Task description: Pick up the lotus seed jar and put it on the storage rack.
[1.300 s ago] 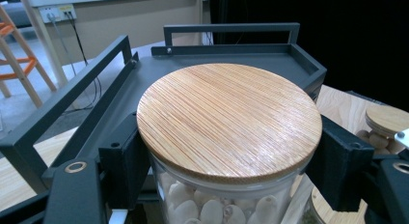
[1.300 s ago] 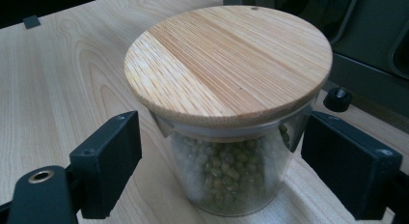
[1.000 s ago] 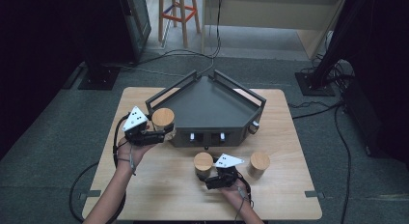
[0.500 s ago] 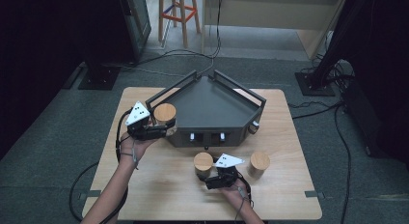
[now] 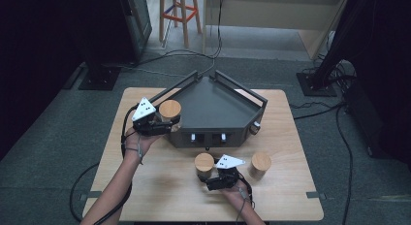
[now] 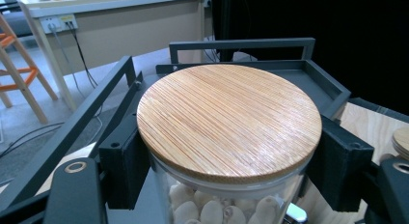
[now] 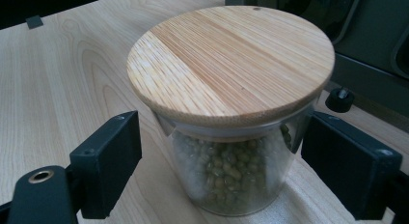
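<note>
While our right hand waits at the near edge of the table, our left gripper (image 5: 162, 124) has its jaws clamped on the glass of a jar of pale beans (image 6: 217, 209), just under its round wooden lid (image 6: 229, 120). Compared with a second ago, this jar has moved a little: it was beside the left corner of the dark tray (image 5: 213, 106) then, and now it sits slightly higher in the high view, against the tray's left rail. In the left gripper view the tray's rails rise behind the lid, and both black pads (image 6: 123, 163) press the jar's sides.

Our right gripper (image 5: 209, 179) has not shifted since the earlier pictures. Its jaws stand apart on either side of a jar of green beans (image 7: 231, 180), with a visible gap between each pad and the glass, so it holds nothing. That jar rests on the wooden table (image 5: 160, 186) in front of the tray, its wooden lid on. A third lidded jar (image 5: 260, 163) stands just to the right of that gripper, where it stood before.
</note>
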The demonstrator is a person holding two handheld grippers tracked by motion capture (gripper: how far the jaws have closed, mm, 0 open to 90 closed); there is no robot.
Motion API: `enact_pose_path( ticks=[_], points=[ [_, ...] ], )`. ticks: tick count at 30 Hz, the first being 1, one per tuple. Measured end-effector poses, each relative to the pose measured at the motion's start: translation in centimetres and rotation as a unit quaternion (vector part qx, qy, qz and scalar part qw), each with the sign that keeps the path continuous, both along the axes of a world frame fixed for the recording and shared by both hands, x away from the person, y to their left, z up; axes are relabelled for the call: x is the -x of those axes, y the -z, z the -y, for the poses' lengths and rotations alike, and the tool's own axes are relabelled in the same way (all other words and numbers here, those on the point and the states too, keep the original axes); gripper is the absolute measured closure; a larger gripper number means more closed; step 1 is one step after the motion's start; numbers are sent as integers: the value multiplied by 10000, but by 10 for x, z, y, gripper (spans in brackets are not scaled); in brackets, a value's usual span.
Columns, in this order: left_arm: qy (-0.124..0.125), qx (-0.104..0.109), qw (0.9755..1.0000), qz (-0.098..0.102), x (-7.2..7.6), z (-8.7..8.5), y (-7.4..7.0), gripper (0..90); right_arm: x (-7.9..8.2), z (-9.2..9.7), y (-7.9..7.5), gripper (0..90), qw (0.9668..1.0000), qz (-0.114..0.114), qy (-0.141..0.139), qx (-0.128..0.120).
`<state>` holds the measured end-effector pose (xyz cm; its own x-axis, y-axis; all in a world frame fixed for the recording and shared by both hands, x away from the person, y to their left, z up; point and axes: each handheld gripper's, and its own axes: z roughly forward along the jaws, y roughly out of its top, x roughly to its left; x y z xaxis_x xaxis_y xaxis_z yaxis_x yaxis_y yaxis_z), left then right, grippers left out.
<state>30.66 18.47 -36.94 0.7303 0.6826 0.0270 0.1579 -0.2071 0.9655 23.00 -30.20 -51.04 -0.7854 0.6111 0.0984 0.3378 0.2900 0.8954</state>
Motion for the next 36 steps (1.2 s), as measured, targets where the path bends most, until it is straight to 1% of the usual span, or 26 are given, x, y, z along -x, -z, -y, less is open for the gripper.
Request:
enact_pose_path(
  ticks=[8,10,16,22,25,31,34,36],
  points=[
    [-53,88,9999,9,-11,1,6,252,0,0,0,139,10000,10,0,15],
    [-60,70,9999,55,-13,2,6,252,0,-1,0,139,10000,12,-7,20],
    [-120,-14,9999,33,-21,6,5,252,0,0,0,139,10000,6,-9,11],
    [-119,18,9999,34,-30,7,8,252,0,0,0,139,10000,6,-13,7],
    [-145,-12,9999,15,-34,8,9,252,0,0,0,139,10000,-3,-13,-4],
    [-214,-10,9998,-1,-38,11,13,252,0,0,0,139,10000,1,-18,-7],
    [-218,75,9997,-14,-40,11,14,252,0,1,0,139,10000,-7,-15,-15],
    [-220,34,9998,-2,-41,13,14,252,0,1,0,139,10000,-7,-16,-16]
  ],
)
